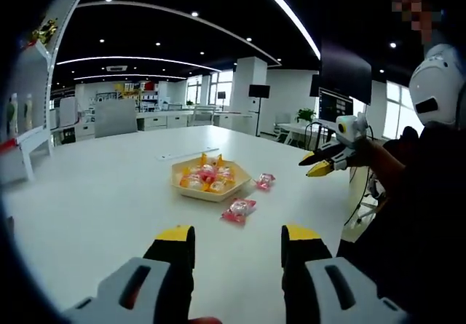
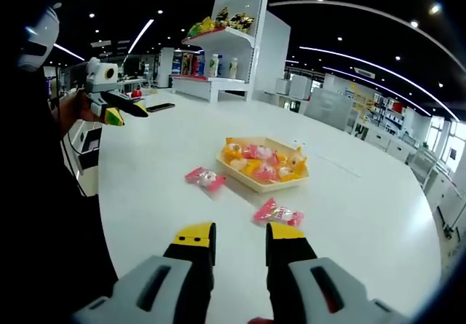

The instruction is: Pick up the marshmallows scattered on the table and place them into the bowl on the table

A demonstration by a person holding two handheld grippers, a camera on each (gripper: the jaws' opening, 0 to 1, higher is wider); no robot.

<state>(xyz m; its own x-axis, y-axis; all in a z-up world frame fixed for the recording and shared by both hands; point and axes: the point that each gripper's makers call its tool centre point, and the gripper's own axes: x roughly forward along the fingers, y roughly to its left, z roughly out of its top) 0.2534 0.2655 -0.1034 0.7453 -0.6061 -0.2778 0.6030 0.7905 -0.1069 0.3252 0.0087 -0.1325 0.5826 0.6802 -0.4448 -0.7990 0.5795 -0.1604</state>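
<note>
Left gripper view
surface: big white table (image 1: 109, 186), glossy, curved edge at right.
room: open office, black ceiling w/ light strips, white shelf unit at left, desks + monitor (image 1: 335, 105) behind.
bowl (image 1: 210, 180): pale hexagonal tray mid-table, holds wrapped marshmallows, yellow/pink/orange.
loose marshmallows: one pink packet (image 1: 239, 210) just in front of bowl, another pink one (image 1: 264, 181) just beside its right side; both on the table, clear of the bowl.
left gripper (image 1: 238, 238): low over near table edge, yellow-tipped jaws apart, nothing between.
right gripper (image 1: 324, 165): held up at right above table edge by a hand; tips look closed together, empty.
writing: none legible.

Right gripper view
surface: same white table (image 2: 364, 207); bowl (image 2: 263, 162) centre.
room: white shelf (image 2: 226, 40) w/ goods behind; labels too small to read.
loose marshmallows: packet (image 2: 205, 178) left of bowl, packet (image 2: 278, 212) nearer the jaws.
right gripper (image 2: 240, 235): jaws slightly apart, empty.
left gripper (image 2: 120, 109): at left, over table edge.
</note>
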